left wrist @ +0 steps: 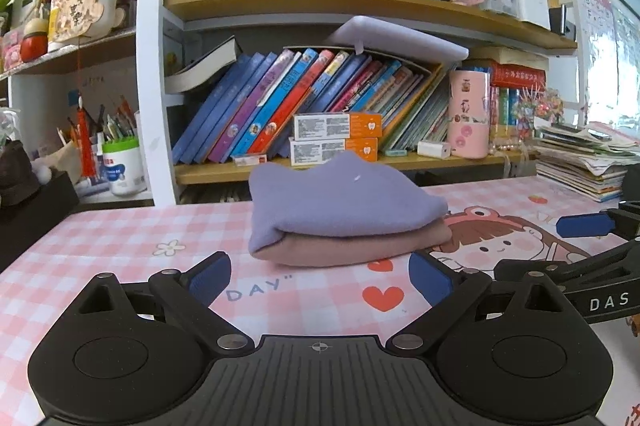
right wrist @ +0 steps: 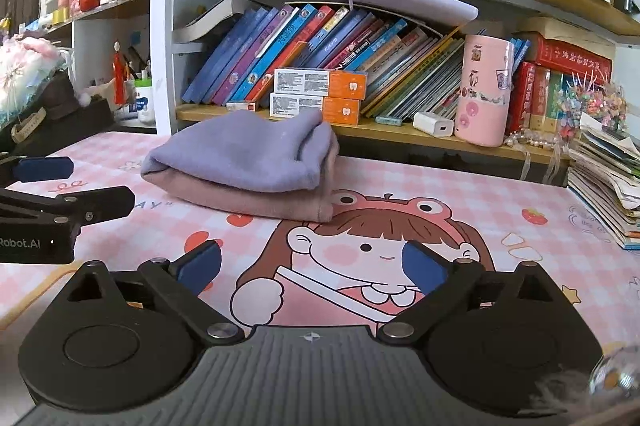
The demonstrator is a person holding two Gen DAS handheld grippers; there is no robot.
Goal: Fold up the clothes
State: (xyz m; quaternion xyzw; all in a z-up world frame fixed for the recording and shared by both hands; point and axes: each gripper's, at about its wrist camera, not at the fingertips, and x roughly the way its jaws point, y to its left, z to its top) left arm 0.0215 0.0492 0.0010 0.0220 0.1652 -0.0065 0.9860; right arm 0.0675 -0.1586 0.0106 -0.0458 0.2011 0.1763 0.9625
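With left gripper [left wrist: 320, 280] and right gripper [right wrist: 312, 266] spread empty, judged best: square folded lilac-and-pink garment [left wrist: 344, 214] gently on worktop [left wrist: 120, 238].

left gripper [left wrist: 320, 280]: jaws apart | right gripper [right wrist: 314, 268]: jaws apart

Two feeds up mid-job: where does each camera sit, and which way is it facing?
Left wrist: on the left gripper, low over the pink mat, facing the folded clothes and bookshelf; the right gripper's fingers enter from the right.
Right wrist: on the right gripper, same heading; the left gripper's fingers enter from the left.
Shared: clothes, mat, shelf, pink tumbler.
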